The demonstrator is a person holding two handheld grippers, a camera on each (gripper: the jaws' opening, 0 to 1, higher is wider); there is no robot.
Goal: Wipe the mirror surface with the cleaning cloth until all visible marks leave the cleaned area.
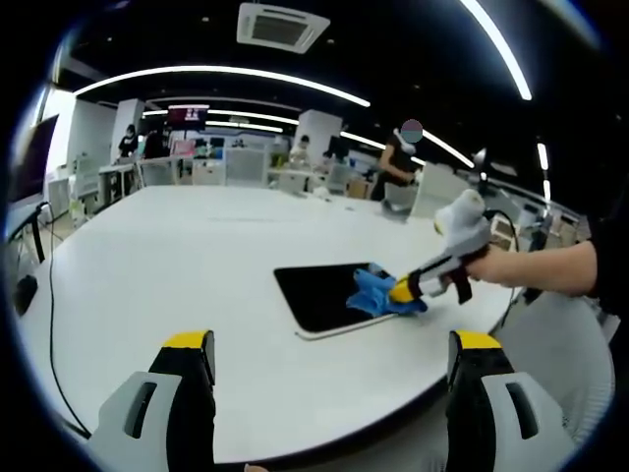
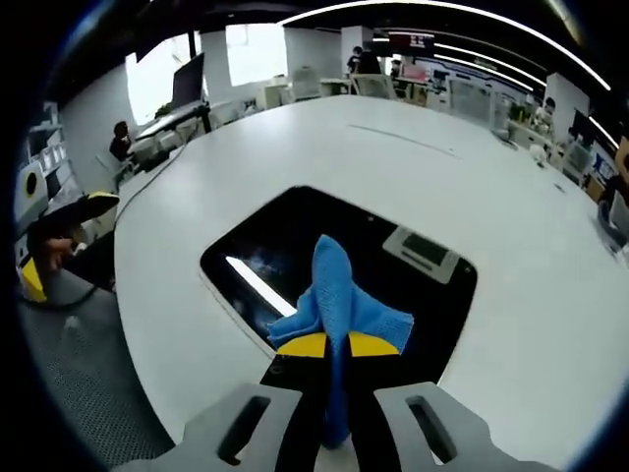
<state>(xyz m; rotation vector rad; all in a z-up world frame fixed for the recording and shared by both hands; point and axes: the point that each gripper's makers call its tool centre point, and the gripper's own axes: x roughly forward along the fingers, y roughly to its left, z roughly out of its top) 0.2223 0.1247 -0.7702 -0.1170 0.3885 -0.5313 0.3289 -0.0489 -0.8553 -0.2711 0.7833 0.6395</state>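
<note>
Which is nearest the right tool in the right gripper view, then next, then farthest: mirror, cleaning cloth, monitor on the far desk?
1. Cleaning cloth: clamped in the right tool.
2. Mirror: lying flat on the table under the cloth.
3. Monitor: upper left, beyond the table.

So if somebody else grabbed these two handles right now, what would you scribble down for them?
Left gripper: open, holding nothing, hovering over the white table, back from the mirror.
Right gripper: shut on the blue cloth, pressed on the mirror.
Mirror lies flat on the table; cloth sits at one end of it.
Done: wiping is under way. A faint smudge shows on the glass beside the cloth.
Left: wipe the remaining surface, then check for marks.
</note>
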